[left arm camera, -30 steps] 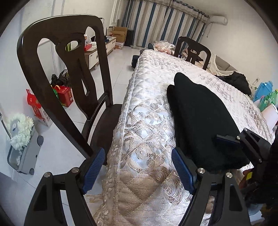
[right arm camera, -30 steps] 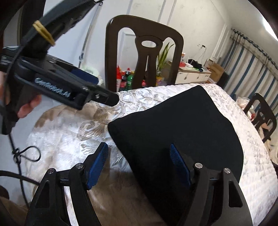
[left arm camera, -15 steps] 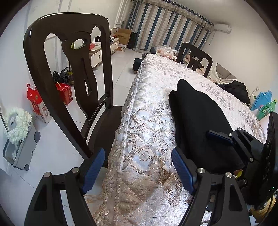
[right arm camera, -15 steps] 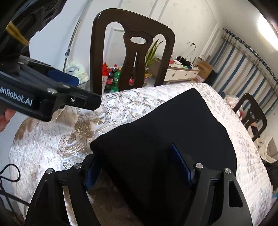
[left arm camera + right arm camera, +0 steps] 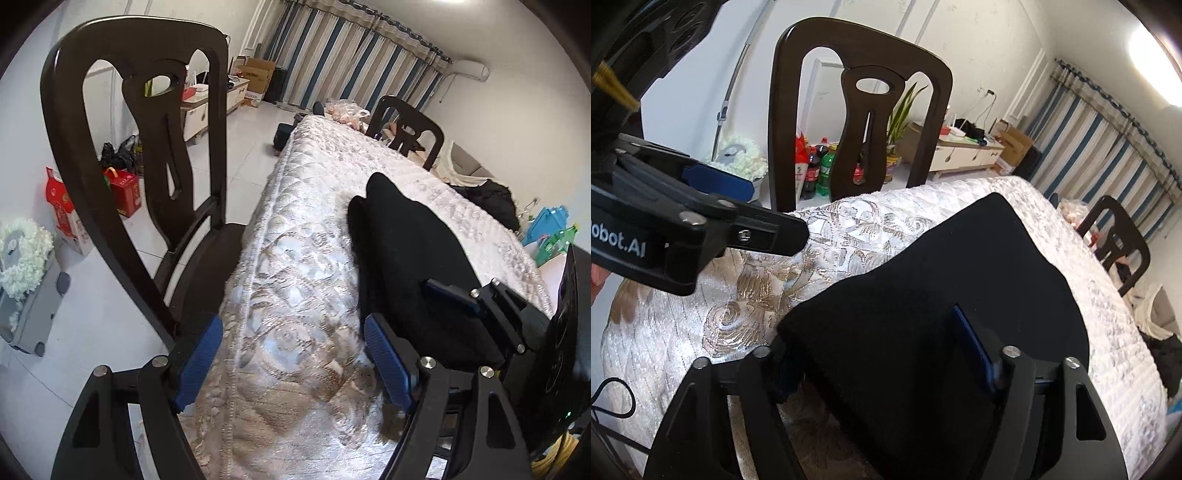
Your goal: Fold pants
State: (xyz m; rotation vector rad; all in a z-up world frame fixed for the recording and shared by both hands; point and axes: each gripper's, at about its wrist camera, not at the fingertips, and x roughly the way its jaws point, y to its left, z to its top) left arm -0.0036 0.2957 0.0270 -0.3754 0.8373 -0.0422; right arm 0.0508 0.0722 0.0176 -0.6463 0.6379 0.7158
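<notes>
Black pants (image 5: 410, 258) lie folded into a thick bundle on the quilted white and gold tablecloth (image 5: 295, 295). My left gripper (image 5: 293, 363) is open and empty over the cloth near the table's end, just left of the bundle. My right gripper (image 5: 886, 354) is open, its jaws straddling the near end of the pants (image 5: 960, 280), one finger (image 5: 975, 350) resting on top and the other hidden at the bundle's edge. The right gripper (image 5: 480, 306) also shows in the left wrist view, and the left gripper (image 5: 738, 218) in the right wrist view.
A dark wooden chair (image 5: 155, 177) stands close at the table's left side; it also shows in the right wrist view (image 5: 860, 110). Another chair (image 5: 410, 129) stands at the far side. Dark clothing (image 5: 491, 199) lies at the table's right edge. Boxes and bottles sit on the floor.
My right gripper has moved forward so the near end of the pants now sits between its open jaws. My left gripper has barely shifted.
</notes>
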